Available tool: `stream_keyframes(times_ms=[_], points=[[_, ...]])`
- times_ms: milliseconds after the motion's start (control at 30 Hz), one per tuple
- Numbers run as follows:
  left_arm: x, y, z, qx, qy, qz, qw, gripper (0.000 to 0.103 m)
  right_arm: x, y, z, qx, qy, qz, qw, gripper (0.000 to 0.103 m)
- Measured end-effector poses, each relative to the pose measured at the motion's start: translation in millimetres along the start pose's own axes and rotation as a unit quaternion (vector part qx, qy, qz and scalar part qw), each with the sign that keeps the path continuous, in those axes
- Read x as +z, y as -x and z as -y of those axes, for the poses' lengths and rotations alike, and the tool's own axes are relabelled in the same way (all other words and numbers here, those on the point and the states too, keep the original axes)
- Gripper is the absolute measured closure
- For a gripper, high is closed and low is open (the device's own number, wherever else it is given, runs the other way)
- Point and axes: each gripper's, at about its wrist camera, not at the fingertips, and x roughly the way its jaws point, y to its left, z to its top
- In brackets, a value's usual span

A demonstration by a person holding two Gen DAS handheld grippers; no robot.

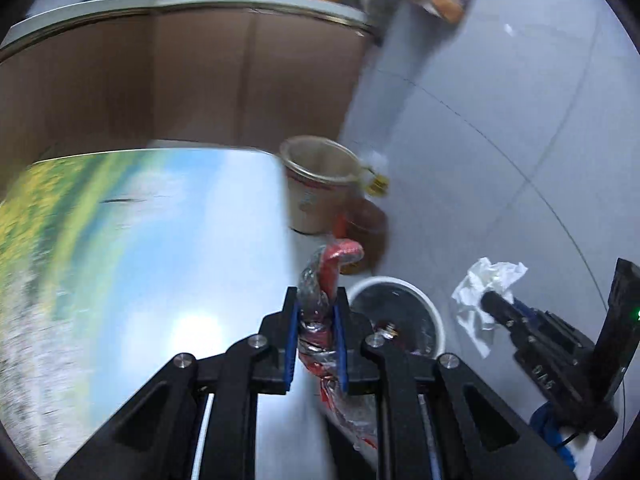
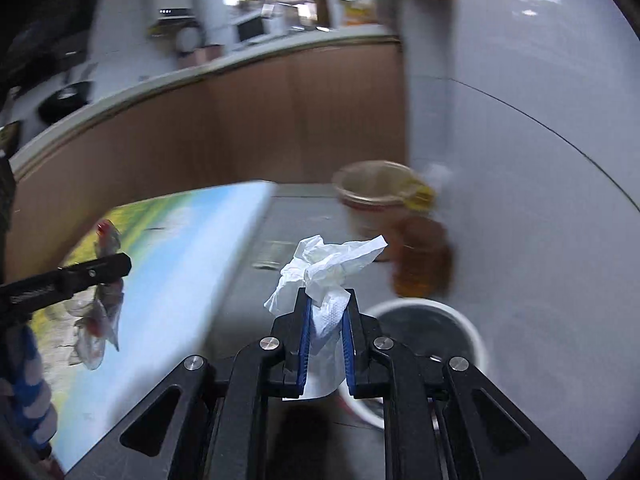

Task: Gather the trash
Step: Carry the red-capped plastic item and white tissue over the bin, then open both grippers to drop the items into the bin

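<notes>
My left gripper (image 1: 316, 300) is shut on a crumpled red and silver wrapper (image 1: 326, 272), held past the table's right edge, near a white-rimmed bin (image 1: 434, 316) on the floor. My right gripper (image 2: 326, 300) is shut on a crumpled white tissue (image 2: 326, 264), held above the floor just left of the same bin (image 2: 476, 336). The right gripper with its tissue (image 1: 486, 280) shows at the right of the left wrist view. The left gripper's finger (image 2: 92, 270) and wrapper (image 2: 102, 300) show at the left of the right wrist view.
A table with a landscape-print cover (image 1: 140, 240) fills the left. A paper cup (image 1: 316, 184) and an amber bottle (image 1: 366, 228) are beyond the bin. A wooden kitchen counter (image 1: 200, 76) runs behind. Grey tiled floor (image 1: 500, 140) lies to the right.
</notes>
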Motion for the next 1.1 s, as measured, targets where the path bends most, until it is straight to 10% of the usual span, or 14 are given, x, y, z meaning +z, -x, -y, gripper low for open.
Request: stream_keyframes(times_ms=[400, 533, 800, 1100], points=[[16, -155, 105, 0.011, -0.052, -0.079, 0.9954, 0.087, -17, -63, 81, -0.083, -0.052, -0.045, 0.994, 0.083], [13, -183, 110, -0.009, -0.049, -0.102, 0.9936, 0.086, -28, -74, 91, -0.102, -0.060, -0.055, 0.991, 0.065], [10, -183, 107, -0.029, -0.033, -0.105, 0.9935, 0.065, -44, -73, 99, -0.127, -0.071, -0.059, 0.988, 0.056], [3, -124, 83, -0.044, -0.012, -0.073, 0.9963, 0.065, -41, -43, 68, -0.114, -0.066, -0.041, 0.990, 0.050]])
